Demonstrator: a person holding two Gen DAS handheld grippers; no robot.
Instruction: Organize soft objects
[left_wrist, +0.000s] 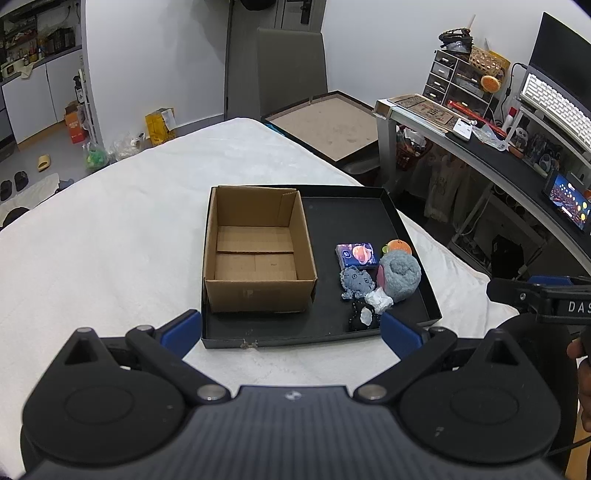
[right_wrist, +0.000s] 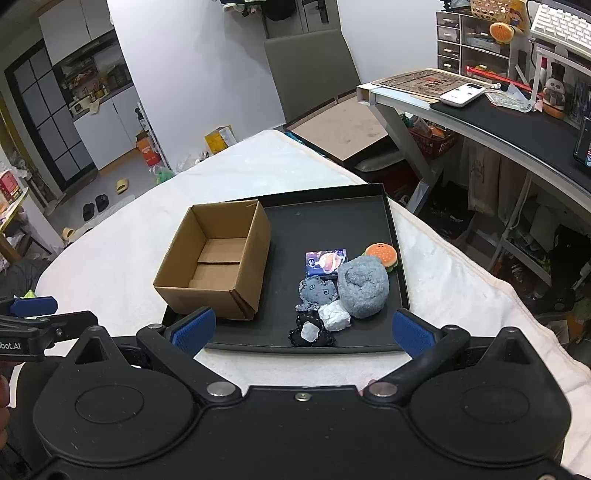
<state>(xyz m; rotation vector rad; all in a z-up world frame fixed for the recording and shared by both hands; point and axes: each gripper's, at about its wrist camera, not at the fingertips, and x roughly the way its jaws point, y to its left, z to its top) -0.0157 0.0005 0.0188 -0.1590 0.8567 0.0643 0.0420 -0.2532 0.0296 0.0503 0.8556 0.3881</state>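
Left wrist view: the left gripper (left_wrist: 291, 332) hangs spread and empty before the tray (left_wrist: 424, 280), box (left_wrist: 258, 254) bare, ready for filling.

Right wrist view: the right gripper (right_wrist: 303, 330), likewise spread and empty, faces the toys (right_wrist: 347, 288) clustered beside the box (right_wrist: 218, 258), within easy reach.

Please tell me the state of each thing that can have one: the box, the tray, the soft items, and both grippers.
cardboard box: open, empty, upright in the tray.
black tray: holds the box and the items.
blue fluffy toy: lying in the tray, not held.
burger plush: lying beside it.
left gripper: open.
right gripper: open.
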